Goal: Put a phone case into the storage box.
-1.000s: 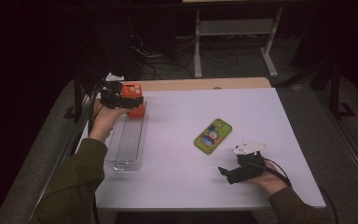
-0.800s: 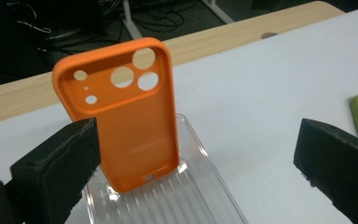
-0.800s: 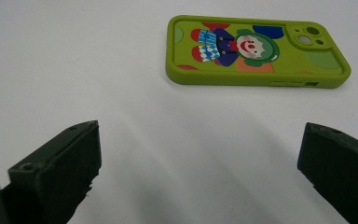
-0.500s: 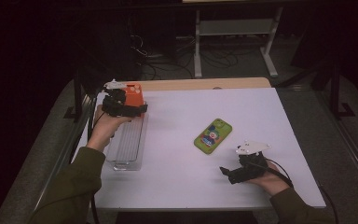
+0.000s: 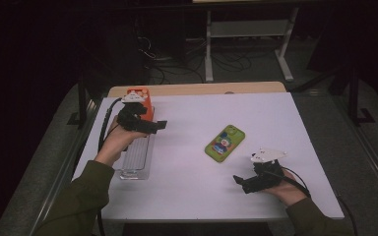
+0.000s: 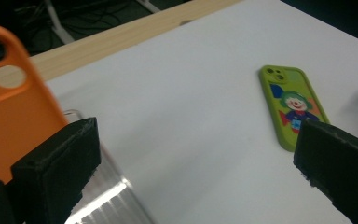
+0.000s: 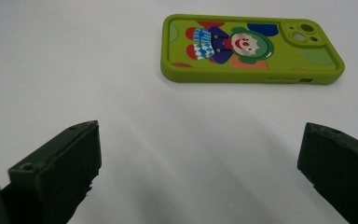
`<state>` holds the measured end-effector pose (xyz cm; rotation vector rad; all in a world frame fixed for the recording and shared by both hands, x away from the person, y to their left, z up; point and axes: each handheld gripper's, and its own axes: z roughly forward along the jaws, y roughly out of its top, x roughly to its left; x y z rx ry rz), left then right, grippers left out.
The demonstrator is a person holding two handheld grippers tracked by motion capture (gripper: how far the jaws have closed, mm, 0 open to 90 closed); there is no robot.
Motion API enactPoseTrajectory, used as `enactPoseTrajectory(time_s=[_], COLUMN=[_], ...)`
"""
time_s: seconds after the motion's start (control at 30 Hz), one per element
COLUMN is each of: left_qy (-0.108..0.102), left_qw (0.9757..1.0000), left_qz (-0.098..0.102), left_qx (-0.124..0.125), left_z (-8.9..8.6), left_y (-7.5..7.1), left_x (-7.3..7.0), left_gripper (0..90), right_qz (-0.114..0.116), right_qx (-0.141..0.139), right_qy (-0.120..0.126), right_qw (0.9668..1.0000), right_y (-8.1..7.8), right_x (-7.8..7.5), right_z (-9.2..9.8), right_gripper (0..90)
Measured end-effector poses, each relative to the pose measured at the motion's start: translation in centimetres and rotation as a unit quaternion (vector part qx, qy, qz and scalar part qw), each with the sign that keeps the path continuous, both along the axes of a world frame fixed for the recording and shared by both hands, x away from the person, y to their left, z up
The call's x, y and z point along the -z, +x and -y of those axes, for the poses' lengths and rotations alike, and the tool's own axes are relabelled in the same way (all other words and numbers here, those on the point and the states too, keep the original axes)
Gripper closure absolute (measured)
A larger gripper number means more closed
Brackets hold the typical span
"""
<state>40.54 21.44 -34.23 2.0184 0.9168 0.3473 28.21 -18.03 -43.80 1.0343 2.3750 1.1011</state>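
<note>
Orange phone case (image 5: 143,104) stands in the rack (image 5: 137,156); your spread, empty right tongs (image 5: 242,182) should next reach the green case (image 5: 225,143).

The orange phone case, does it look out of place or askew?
Nothing looks damaged or spilled. The orange phone case stands upright at the far end of the clear rack, while the green phone case lies flat on the table, slightly diagonal. Both grippers, left and right, are open and hold nothing.

An orange phone case (image 5: 145,105) stands upright at the far end of a clear rack (image 5: 136,156); a green clown-print phone case (image 5: 224,143) lies flat mid-counter.
</note>
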Motion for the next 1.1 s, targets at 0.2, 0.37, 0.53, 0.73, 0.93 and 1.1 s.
enactPoseTrajectory(time_s=[0.2, 0.37, 0.53, 0.73, 0.93, 1.1], left_qy=[0.0, 0.001, 0.002, 0.004, 0.005, 0.013], left_qw=[0.9993, 0.9982, 0.9974, 0.9963, 0.9952, 0.9942], left_qz=[-0.006, -0.008, -0.011, -0.016, -0.017, -0.018], left_qx=[0.037, 0.059, 0.072, 0.084, 0.096, 0.105], left_z=[1.6, 2.6, 3.5, 4.9, 6.6, 8.0], left_y=[-0.3, -0.5, -0.9, -1.0, -1.0, -0.9], left_x=[0.5, 0.7, 0.9, 0.8, 0.8, 1.0], left_gripper=[0.4, 0.4, 0.4, 0.4, 0.4, 0.4], right_qz=[0.007, 0.008, 0.015, 0.005, 0.005, 0.012], right_qx=[0.003, -0.001, -0.006, 0.003, 0.003, -0.005], right_qy=[0.005, -0.002, -0.012, 0.008, 0.007, -0.005], right_qw=[1.0, 1.0, 0.9998, 1.0, 1.0, 0.9999], right_y=[0.0, 0.1, 0.0, -0.1, -0.1, -0.1], right_x=[-0.3, -0.1, -0.1, -0.2, -0.2, -0.2], right_z=[0.3, 0.3, 0.5, 0.2, 0.2, 0.4], right_gripper=[0.0, 0.0, 0.0, 0.0, 0.0, 0.0])
